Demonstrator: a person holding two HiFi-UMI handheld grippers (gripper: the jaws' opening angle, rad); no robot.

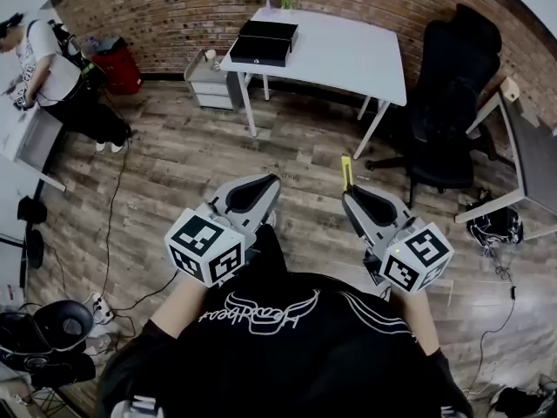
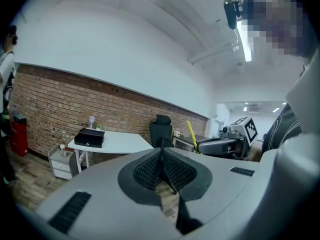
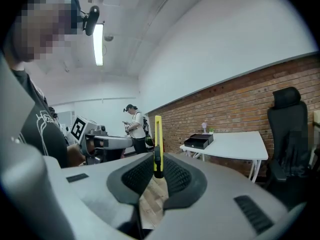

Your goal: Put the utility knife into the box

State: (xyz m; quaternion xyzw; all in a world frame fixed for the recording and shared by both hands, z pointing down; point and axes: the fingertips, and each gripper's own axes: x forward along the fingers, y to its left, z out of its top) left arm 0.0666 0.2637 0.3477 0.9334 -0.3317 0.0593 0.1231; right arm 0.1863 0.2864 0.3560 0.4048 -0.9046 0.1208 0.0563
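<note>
My right gripper (image 1: 349,192) is shut on a slim yellow utility knife (image 3: 158,143), which stands upright out of the jaws; in the head view the utility knife (image 1: 346,172) pokes past the tips above the wooden floor. My left gripper (image 1: 271,181) hangs beside it with its jaws closed together and nothing between them; its own view shows my left gripper (image 2: 161,154) the same way. The black box (image 1: 268,41) lies on the white table (image 1: 348,59) far ahead, open side up. Both grippers are well short of the table.
A black office chair (image 1: 452,103) stands right of the table, and a grey drawer unit (image 1: 209,81) is at its left. A person (image 1: 52,77) stands at a desk at the far left. Cables and dark gear lie on the floor at the lower left.
</note>
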